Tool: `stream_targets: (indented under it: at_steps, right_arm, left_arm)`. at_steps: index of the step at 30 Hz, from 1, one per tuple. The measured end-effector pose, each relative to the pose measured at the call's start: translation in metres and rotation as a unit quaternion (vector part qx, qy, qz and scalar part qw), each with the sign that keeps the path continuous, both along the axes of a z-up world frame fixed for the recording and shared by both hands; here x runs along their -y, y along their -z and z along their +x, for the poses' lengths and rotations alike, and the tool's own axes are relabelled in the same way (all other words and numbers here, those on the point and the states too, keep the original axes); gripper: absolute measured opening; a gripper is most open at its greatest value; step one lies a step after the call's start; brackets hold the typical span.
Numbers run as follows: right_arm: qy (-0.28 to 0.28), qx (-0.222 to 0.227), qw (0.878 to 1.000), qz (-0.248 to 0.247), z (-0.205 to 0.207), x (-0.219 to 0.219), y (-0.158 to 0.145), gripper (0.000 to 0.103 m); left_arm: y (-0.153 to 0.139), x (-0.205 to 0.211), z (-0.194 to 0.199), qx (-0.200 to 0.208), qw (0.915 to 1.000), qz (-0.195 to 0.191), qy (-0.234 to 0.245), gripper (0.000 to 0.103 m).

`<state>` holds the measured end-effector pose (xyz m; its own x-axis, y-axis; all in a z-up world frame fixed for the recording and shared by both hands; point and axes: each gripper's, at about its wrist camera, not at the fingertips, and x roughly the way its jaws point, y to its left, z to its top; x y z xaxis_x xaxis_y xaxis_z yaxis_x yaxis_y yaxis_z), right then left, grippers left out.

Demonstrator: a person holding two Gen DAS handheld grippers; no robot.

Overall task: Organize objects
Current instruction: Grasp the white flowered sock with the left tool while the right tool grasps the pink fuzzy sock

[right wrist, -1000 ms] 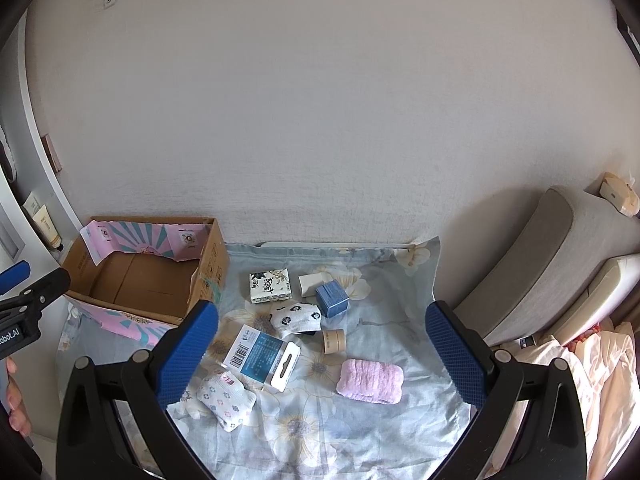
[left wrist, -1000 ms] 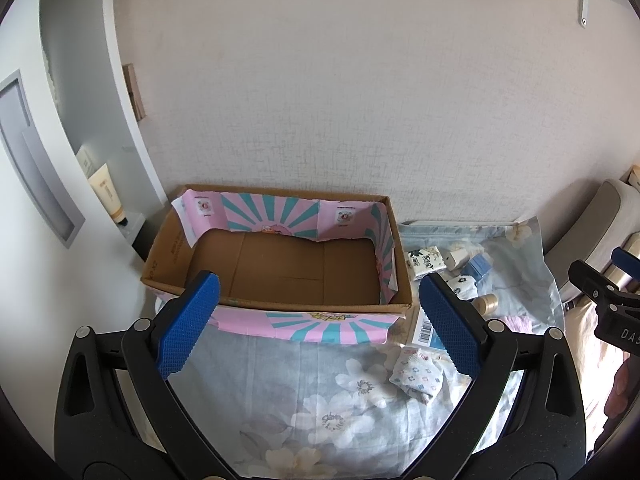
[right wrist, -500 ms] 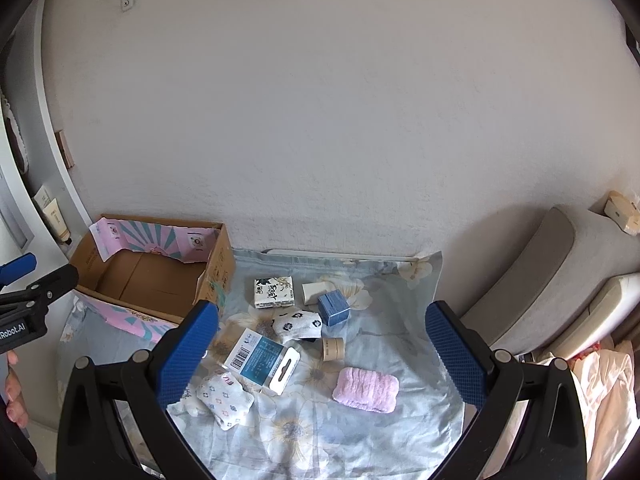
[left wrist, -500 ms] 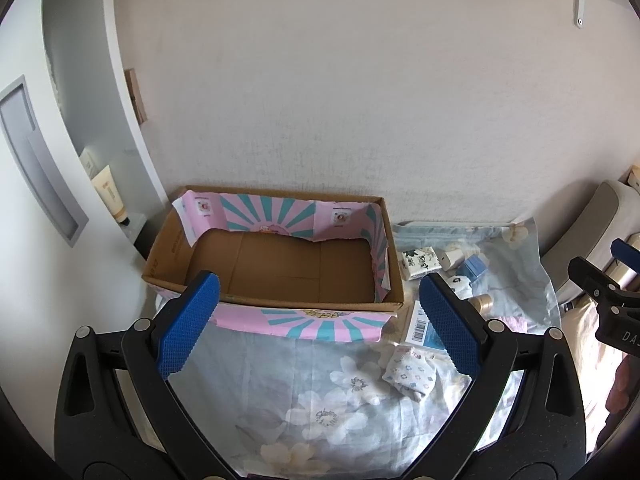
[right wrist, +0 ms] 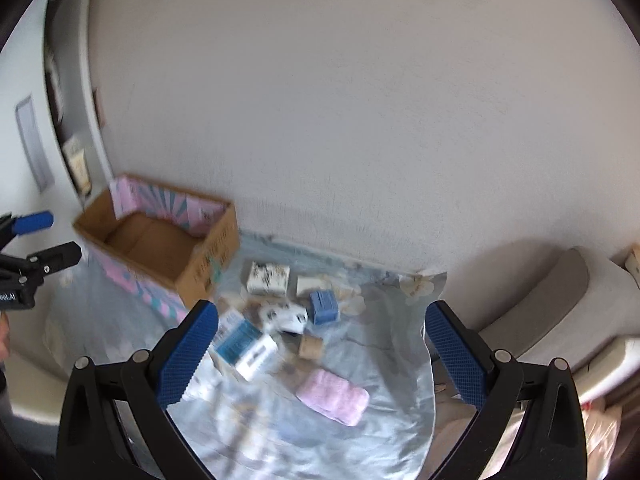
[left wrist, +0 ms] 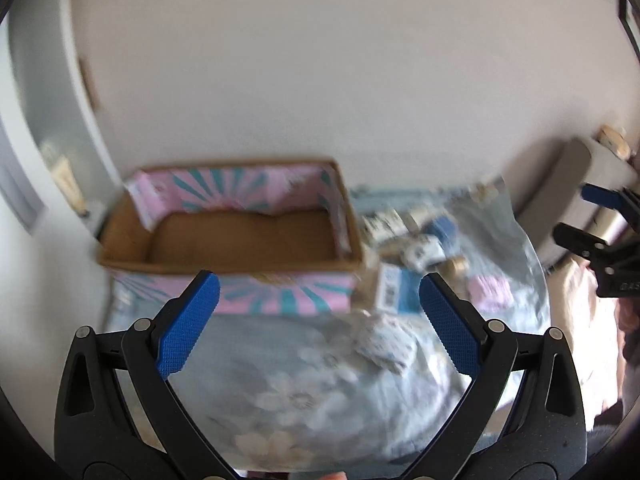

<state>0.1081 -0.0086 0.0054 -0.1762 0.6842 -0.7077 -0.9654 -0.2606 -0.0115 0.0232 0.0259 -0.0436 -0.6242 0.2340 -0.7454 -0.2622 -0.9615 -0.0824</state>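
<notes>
Both grippers are being swung, views now blurred where sharp half a second ago | left gripper (left wrist: 318,294) fingers apart, empty | right gripper (right wrist: 320,320) fingers apart, empty | cardboard box (right wrist: 158,246) is being left empty | items clustered on floral cloth (right wrist: 384,360) beside box: blue box (right wrist: 324,306), pink towel (right wrist: 332,396) | approach judged under way, nothing sorted yet

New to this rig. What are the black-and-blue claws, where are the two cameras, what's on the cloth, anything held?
No robot here: a person carries two handheld grippers, each with a fisheye camera looking along its fingers. One view shows the left gripper, the other the right gripper. Both are open and hold nothing. On the floral cloth lie a pink towel, a small blue box, a blue-and-white package and other small packs, blurred. The cardboard box looks empty.
</notes>
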Motion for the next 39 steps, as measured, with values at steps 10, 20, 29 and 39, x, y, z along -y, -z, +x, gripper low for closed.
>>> stream_targets:
  at_steps: [10, 20, 29, 39]
  right_arm:
    - [-0.058, 0.008, 0.995, -0.075, 0.019, -0.001, 0.107, 0.101]
    - [-0.094, 0.018, 0.990, -0.107, 0.028, -0.016, 0.163, 0.094]
    - [-0.120, 0.015, 0.983, -0.136, 0.031, -0.029, 0.191, 0.084]
    - [-0.166, 0.011, 0.975, -0.147, 0.023, -0.032, 0.199, 0.054]
  left_arm:
    - [0.102, -0.052, 0.013, 0.058, 0.9951, 0.005, 0.080, 0.092]
    - [0.157, -0.080, 0.009, 0.080, 0.9912, -0.021, 0.103, 0.085]
    - [0.176, -0.084, -0.006, 0.089, 0.9909, -0.039, 0.093, 0.071]
    - [0.181, -0.078, -0.011, 0.105, 0.9888, -0.048, 0.094, 0.057]
